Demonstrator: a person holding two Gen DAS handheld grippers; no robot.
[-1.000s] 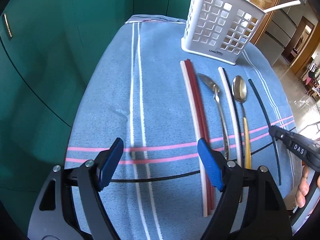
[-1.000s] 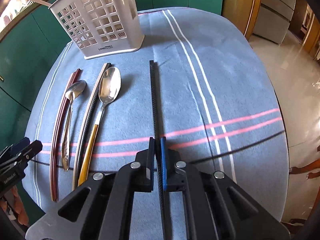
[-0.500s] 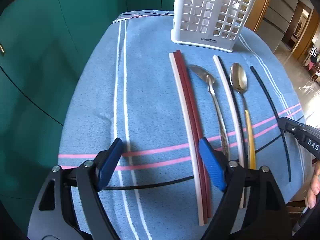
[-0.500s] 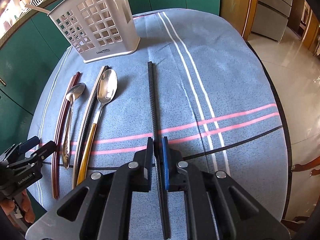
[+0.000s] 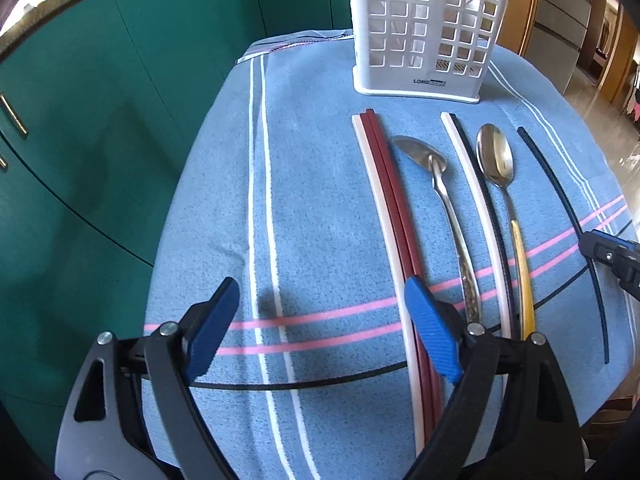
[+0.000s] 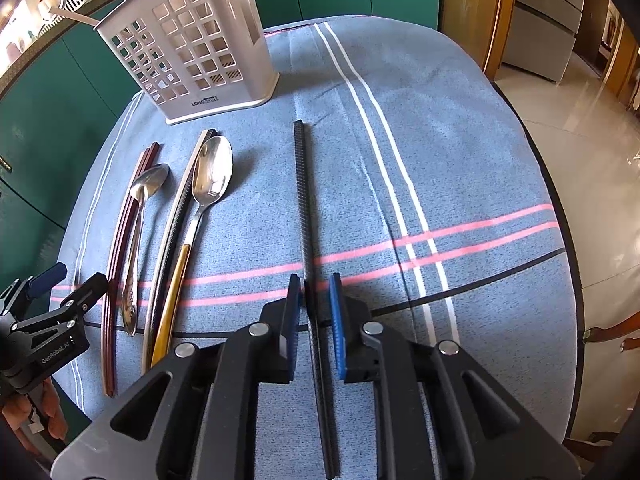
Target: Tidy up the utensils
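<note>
A white perforated utensil holder (image 5: pixel 424 32) (image 6: pixel 192 56) stands at the far end of the blue cloth. Utensils lie in a row before it: red and white chopsticks (image 5: pixel 392 216) (image 6: pixel 120 248), a silver spoon (image 5: pixel 440 184) (image 6: pixel 140 216), a white and black chopstick pair (image 5: pixel 480 208) (image 6: pixel 176 224), a gold-handled spoon (image 5: pixel 500 176) (image 6: pixel 200 208), and a single black chopstick (image 5: pixel 560 216) (image 6: pixel 304 208). My left gripper (image 5: pixel 320 320) is open and empty, just left of the red chopsticks. My right gripper (image 6: pixel 316 300) is open, its jaws straddling the black chopstick without touching it.
The blue striped cloth (image 6: pixel 440 160) covers a rounded table. Green cabinets (image 5: pixel 100 100) stand close on the left side. The tiled floor (image 6: pixel 592 160) lies beyond the table's right edge.
My right gripper has opened off the black chopstick, which now lies on the cloth between its jaws. My left gripper has shifted so the holder sits more centrally ahead.
</note>
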